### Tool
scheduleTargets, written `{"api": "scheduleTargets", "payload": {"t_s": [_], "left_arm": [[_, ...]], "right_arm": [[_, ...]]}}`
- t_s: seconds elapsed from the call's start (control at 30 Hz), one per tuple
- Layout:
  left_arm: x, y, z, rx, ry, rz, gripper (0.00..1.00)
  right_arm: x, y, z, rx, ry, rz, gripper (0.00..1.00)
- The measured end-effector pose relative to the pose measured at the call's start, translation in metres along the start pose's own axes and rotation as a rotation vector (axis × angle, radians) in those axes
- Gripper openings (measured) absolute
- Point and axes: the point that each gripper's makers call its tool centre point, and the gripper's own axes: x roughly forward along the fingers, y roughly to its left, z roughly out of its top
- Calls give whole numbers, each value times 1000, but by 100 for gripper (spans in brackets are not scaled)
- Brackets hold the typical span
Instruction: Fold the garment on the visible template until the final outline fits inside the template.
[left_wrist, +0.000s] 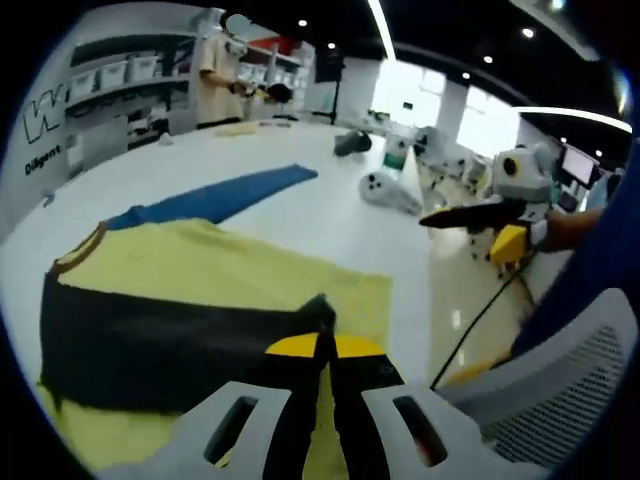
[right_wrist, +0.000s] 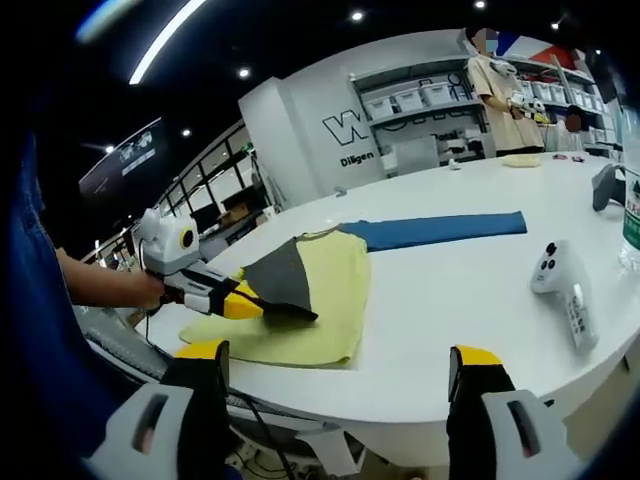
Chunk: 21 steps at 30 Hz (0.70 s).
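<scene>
A yellow garment (left_wrist: 250, 265) with a dark grey panel (left_wrist: 160, 340) lies on the white table (left_wrist: 350, 225), its brown collar at the far left corner. My left gripper (left_wrist: 322, 345) is shut on a corner of the dark panel, lifted and folded over the yellow part. In the right gripper view, that left gripper (right_wrist: 250, 303) pinches the dark flap (right_wrist: 280, 280) from the left edge of the garment (right_wrist: 320, 290). My right gripper (right_wrist: 340, 352) stands wide open off the table's near edge, holding nothing. It also appears in the air at the right (left_wrist: 455, 215). A long blue strip (right_wrist: 440, 230) lies flat beyond the garment.
A white controller (right_wrist: 560, 275) and a bottle (left_wrist: 397, 150) sit on the table right of the garment. A grey mesh chair (left_wrist: 570, 390) stands by the table edge, with a cable hanging. A person (right_wrist: 495, 90) stands at the far side before shelves.
</scene>
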Motion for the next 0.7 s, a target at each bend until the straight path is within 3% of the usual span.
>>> {"api": "scheduleTargets", "payload": {"t_s": [0.33, 0.7], "left_arm": [[-2, -3, -13, 35, 35, -10, 2], [2, -27, -20, 55, 55, -77, 1]], "right_arm": [[1, 2, 2, -4, -10, 6, 91], [3, 7, 2, -13, -5, 21, 91]]}}
